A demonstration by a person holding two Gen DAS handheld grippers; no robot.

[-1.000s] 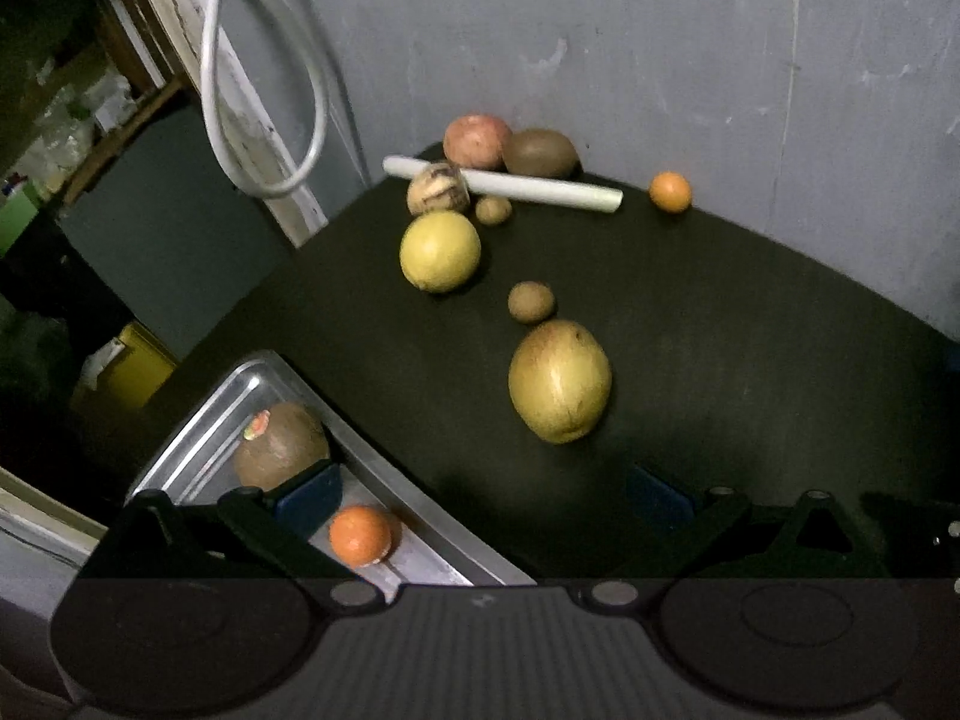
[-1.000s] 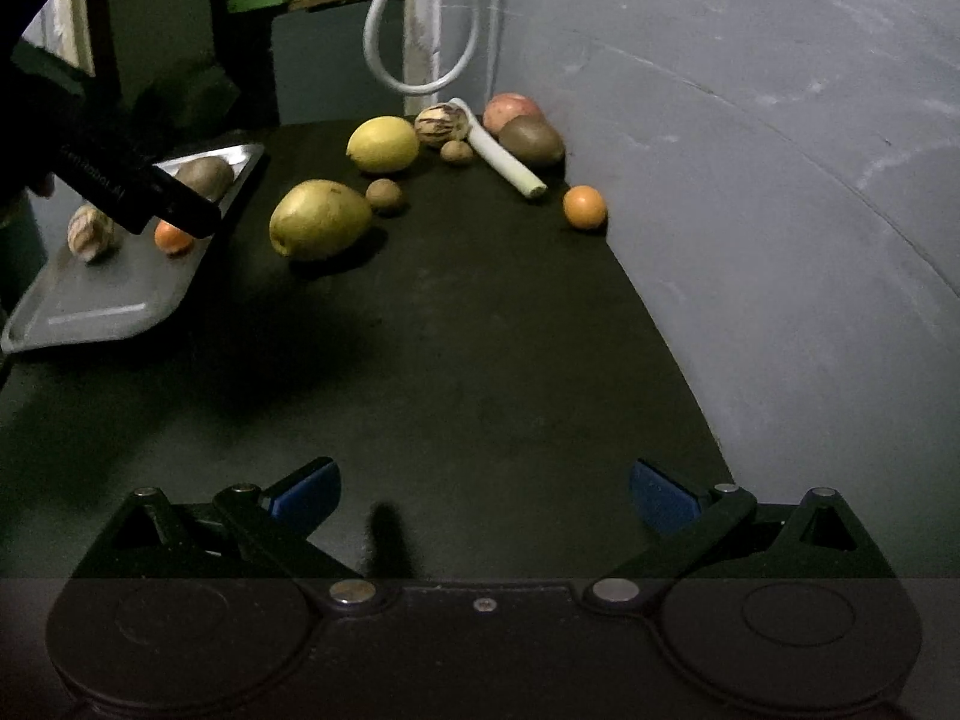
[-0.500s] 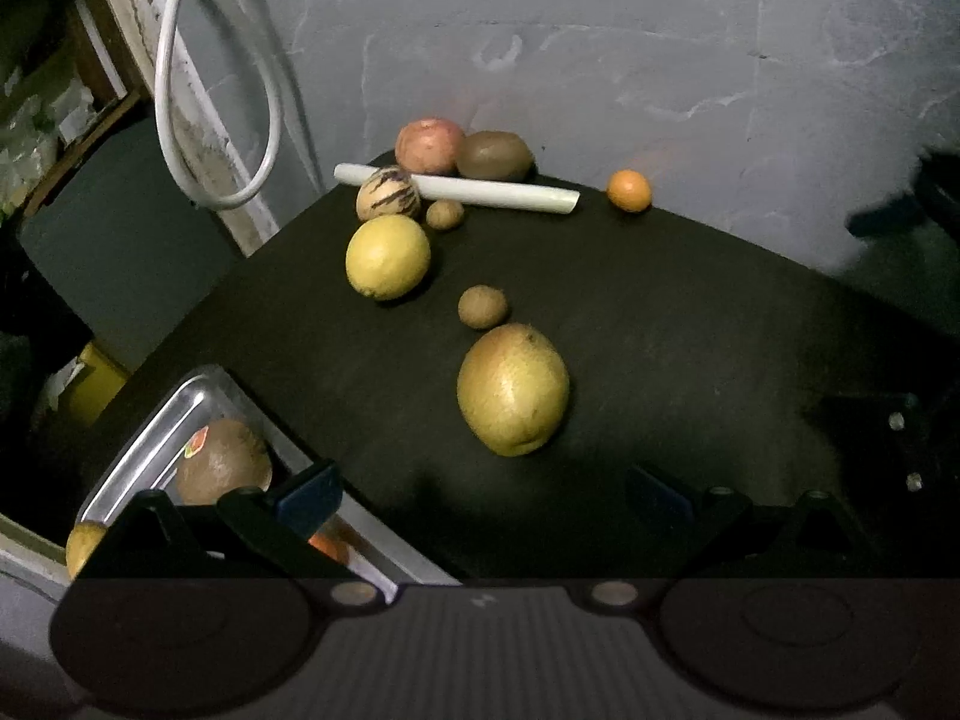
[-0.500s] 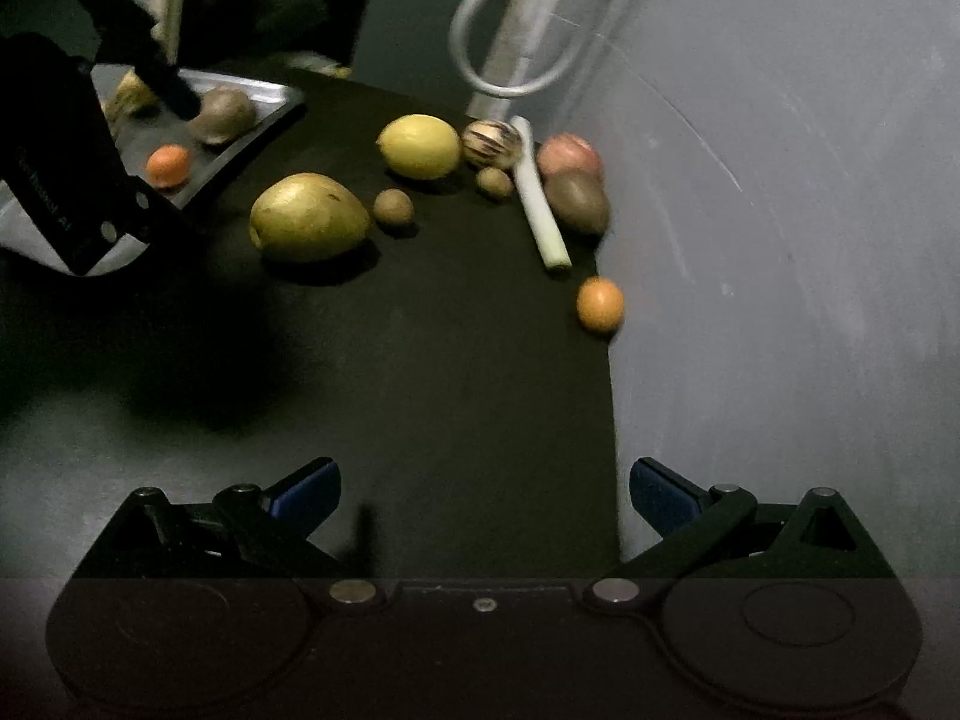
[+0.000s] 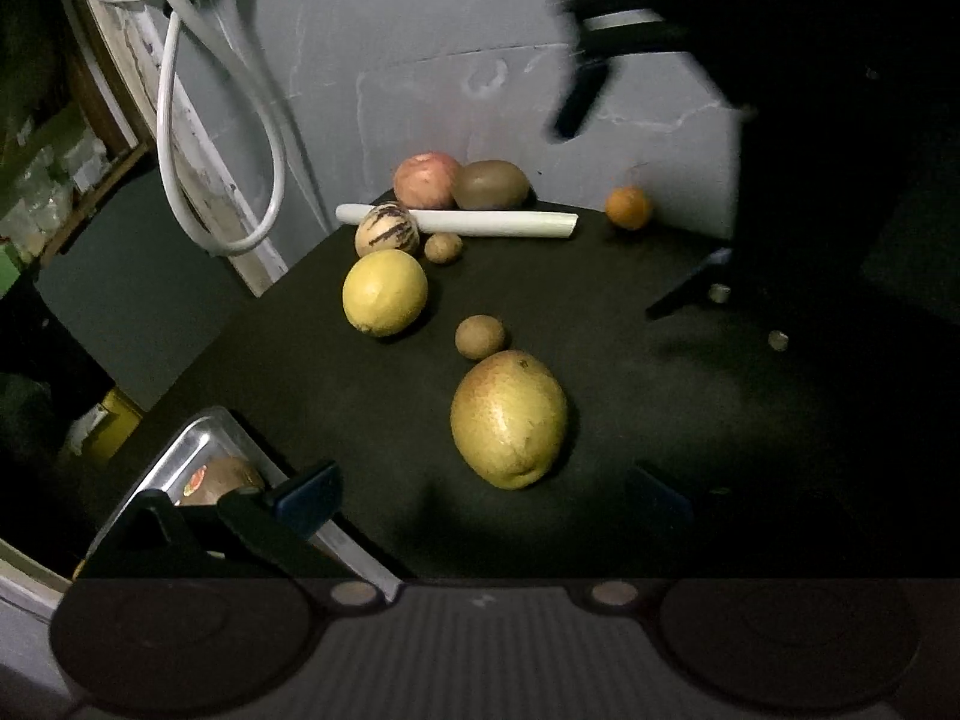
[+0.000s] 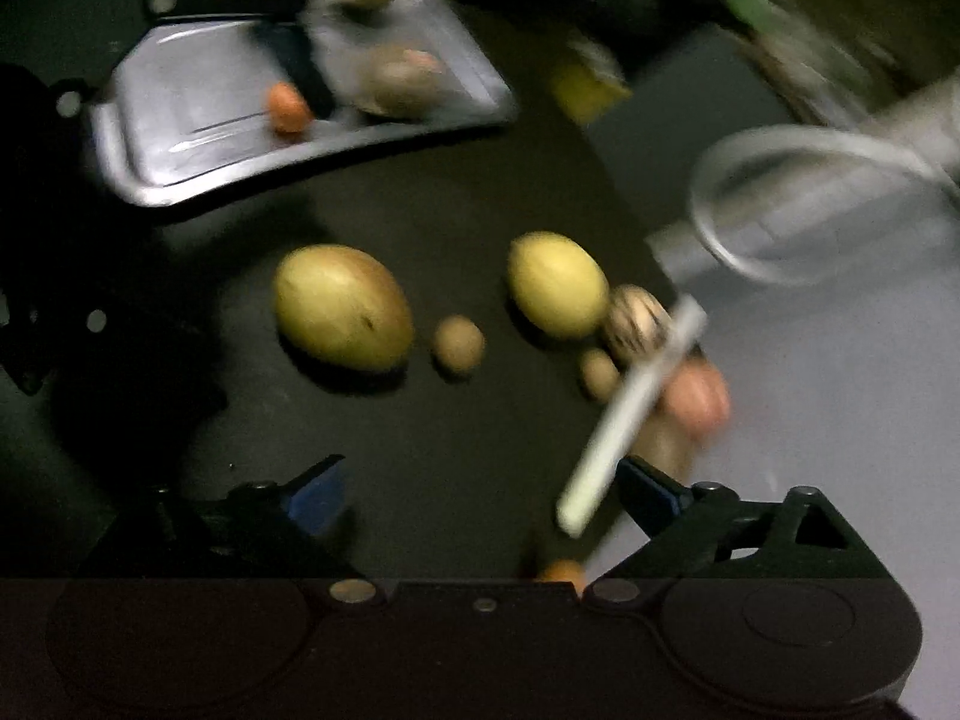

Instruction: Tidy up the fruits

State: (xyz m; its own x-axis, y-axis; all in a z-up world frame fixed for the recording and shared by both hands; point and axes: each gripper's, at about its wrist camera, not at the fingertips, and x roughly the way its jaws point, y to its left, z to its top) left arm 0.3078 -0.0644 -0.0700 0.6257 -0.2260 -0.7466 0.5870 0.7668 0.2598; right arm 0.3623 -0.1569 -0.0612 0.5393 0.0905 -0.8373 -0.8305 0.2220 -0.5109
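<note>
A large yellow-green fruit (image 5: 509, 420) lies on the black table just ahead of my left gripper (image 5: 483, 498), which is open and empty. Beyond it are a small kiwi (image 5: 480, 336), a lemon (image 5: 384, 294), a striped melon (image 5: 387, 231), an apple (image 5: 427, 180), a brown fruit (image 5: 491, 185) and an orange (image 5: 627, 208). My right gripper (image 6: 483, 492) hangs over the table's far side with its jaws closing and nothing pressed between the pads. The orange (image 6: 561, 573) sits just below it. Its dark blurred fingers (image 5: 576, 102) show at the left wrist view's upper right.
A metal tray (image 6: 180, 168) holds an orange, a brown fruit and a yellow fruit; its corner (image 5: 198, 438) shows at lower left. A white stalk (image 5: 480, 222) lies among the far fruits. A grey wall (image 5: 480, 30) and a hanging white hose (image 5: 174, 138) border the table.
My right gripper swung across the table and rolled, so it now looks back over the fruits toward the tray, and its jaws narrowed. My left gripper sank slightly toward the large fruit.
</note>
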